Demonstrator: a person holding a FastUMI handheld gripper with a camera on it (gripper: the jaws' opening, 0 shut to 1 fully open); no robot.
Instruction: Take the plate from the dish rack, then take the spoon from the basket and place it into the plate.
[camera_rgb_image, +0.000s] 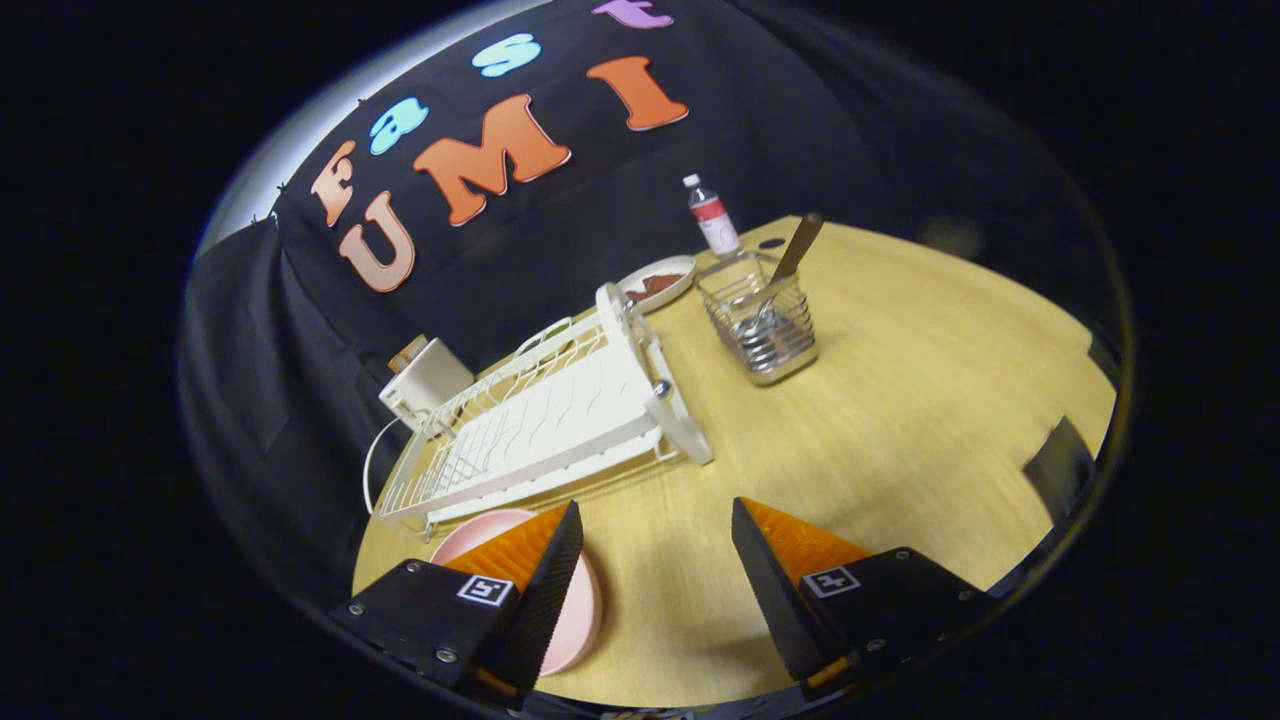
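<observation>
My gripper (655, 560) fingers were spread, nothing between. Round pink plate (580, 600) lay on wooden table (900, 420) under one finger, beside white wire dish rack (540, 420). Wooden-handled spoon (785, 275) stood in wire basket (765, 325) well beyond. Bottle (712, 218) label unreadable.

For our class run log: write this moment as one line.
hand-held gripper: open, empty | round pink plate: on table beside left finger | wooden-handled spoon: in wire basket | white dish rack: empty

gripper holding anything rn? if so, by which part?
Nothing held. The gripper is open, bare table between its fingers. The pink plate lies on the table under the left finger; the spoon is in the basket.
</observation>
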